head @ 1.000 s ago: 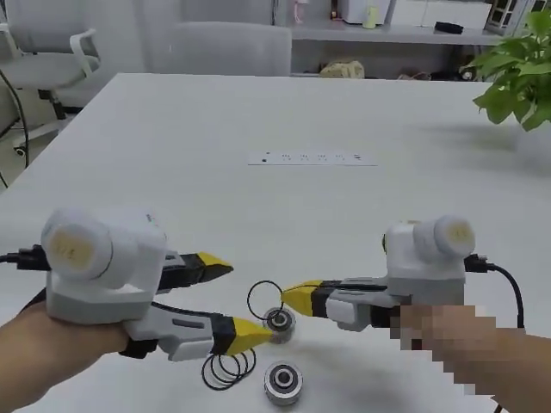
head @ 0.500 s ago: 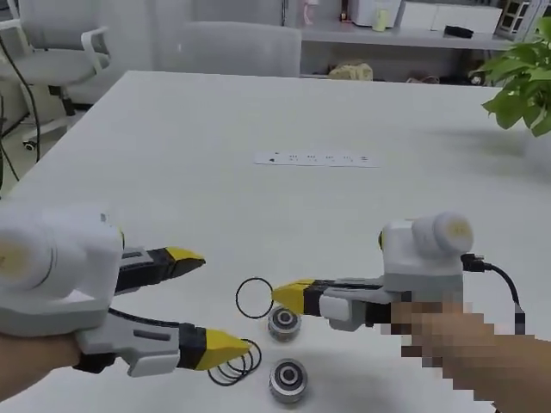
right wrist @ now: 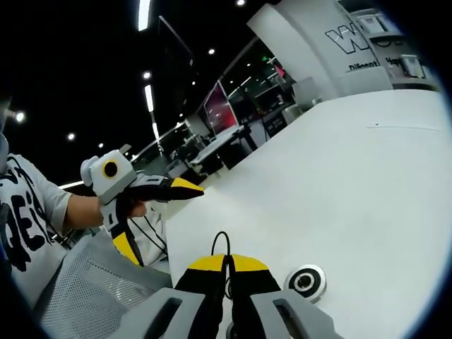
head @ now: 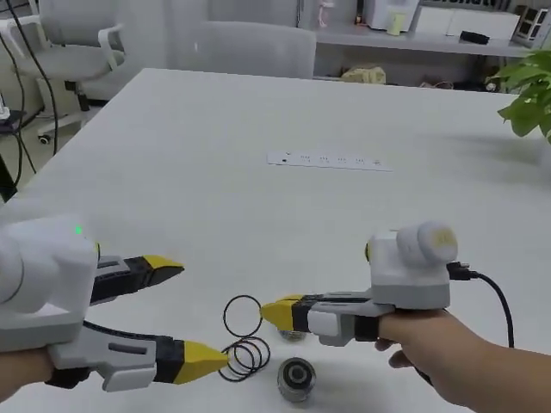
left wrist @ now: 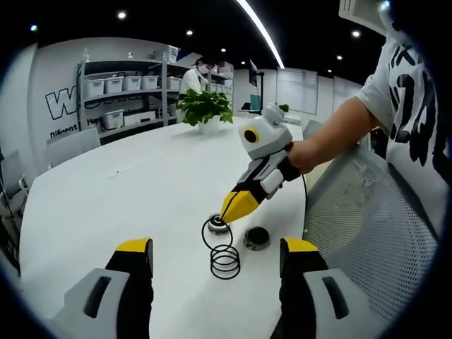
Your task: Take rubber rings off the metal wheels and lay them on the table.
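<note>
R tongs are shut, pinching one rubber ring by its rim. The ring sticks out off the tips toward my L side, low over the table; can't tell if it touches. L tongs are wide open, holding nothing.

Key relation: the pile of laid rings sits just beside the held ring, on the side of the table's near edge, between both tongs. So the drop spot is prob. a short move toward the near edge, then down, and R does it.

One metal wheel is partly hidden under the R tips. The second wheel is by the near edge, right of the pile. Can't tell if either has rings left.
</note>
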Action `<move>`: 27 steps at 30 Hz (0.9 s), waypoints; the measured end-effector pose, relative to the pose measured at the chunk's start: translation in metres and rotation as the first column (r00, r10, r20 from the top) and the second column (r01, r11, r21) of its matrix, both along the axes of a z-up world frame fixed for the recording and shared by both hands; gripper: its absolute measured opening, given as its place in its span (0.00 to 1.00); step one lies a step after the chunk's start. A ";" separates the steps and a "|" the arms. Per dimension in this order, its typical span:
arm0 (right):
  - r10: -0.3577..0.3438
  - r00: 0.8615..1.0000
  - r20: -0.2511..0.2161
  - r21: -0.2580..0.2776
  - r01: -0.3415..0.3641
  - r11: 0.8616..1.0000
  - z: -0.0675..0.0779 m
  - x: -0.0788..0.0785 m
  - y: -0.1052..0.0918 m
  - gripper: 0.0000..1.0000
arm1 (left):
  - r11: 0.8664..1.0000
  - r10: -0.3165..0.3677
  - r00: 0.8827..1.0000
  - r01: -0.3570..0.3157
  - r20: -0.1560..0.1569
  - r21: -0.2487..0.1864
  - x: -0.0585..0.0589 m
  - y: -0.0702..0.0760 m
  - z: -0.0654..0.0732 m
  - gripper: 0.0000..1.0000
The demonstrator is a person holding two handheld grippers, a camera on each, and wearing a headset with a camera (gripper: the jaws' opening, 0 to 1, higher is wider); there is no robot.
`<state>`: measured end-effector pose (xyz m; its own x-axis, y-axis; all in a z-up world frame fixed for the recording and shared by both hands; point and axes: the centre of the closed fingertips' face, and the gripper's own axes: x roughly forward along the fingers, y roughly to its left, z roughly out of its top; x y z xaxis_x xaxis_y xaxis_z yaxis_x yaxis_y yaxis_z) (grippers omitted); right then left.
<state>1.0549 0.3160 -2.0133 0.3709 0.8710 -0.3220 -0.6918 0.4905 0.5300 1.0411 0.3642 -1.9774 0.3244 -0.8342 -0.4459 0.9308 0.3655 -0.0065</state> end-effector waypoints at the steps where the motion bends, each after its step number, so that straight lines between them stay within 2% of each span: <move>1: 0.006 1.000 -0.004 0.000 -0.006 1.000 -0.001 -0.001 0.003 0.00 | 1.000 0.002 1.000 -0.002 0.000 0.000 0.000 0.001 0.000 0.71; 13: 0.059 0.997 -0.039 -0.039 -0.061 0.997 -0.019 -0.013 0.021 0.00 | 0.999 0.043 0.999 -0.043 -0.018 0.006 -0.005 0.018 -0.007 0.72; 24: 0.064 0.996 -0.069 -0.092 -0.070 0.993 -0.039 -0.021 0.025 0.00 | 0.999 0.051 0.998 -0.050 -0.036 0.013 -0.009 0.022 -0.013 0.72; 27: 0.061 0.996 -0.067 -0.124 -0.069 0.990 -0.045 -0.021 0.024 0.00 | 0.999 0.049 0.998 -0.048 -0.039 0.020 -0.010 0.022 -0.015 0.72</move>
